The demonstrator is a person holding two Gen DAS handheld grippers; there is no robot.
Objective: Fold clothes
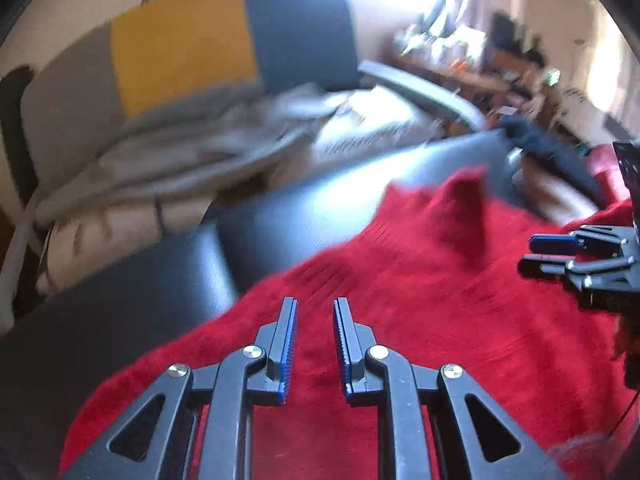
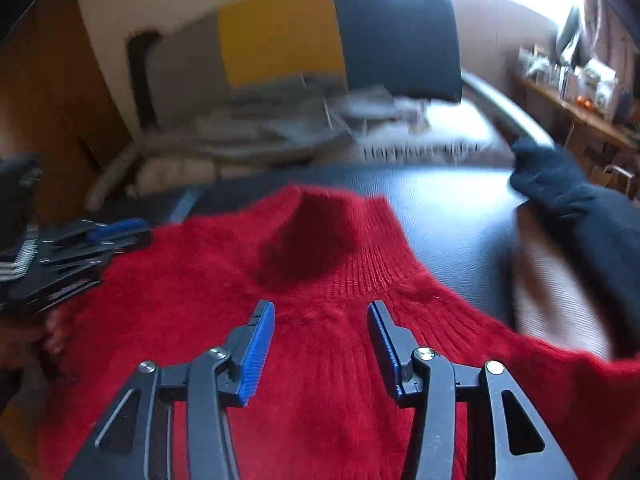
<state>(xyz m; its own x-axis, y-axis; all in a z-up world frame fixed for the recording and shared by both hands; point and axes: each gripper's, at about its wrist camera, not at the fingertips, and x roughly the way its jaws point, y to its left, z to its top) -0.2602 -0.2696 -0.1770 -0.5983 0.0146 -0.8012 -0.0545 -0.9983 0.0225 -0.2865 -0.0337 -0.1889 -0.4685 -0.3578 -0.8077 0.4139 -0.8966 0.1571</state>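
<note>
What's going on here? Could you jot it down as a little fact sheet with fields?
Garment: red sweater, spread on a dark surface
Collar: raised, at the far edge
Left tongs: open, above the sweater, holding nothing
Right tongs: open wider, above the sweater, holding nothing
Other clothes: dark garment at the right
Background: yellow and dark cushions, blurred
Folding: not yet visible

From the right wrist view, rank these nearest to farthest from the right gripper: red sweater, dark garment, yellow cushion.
1. Red sweater: directly under the right gripper, which is open.
2. Dark garment: off to the right, on the black surface.
3. Yellow cushion: far back, upper centre.
</note>
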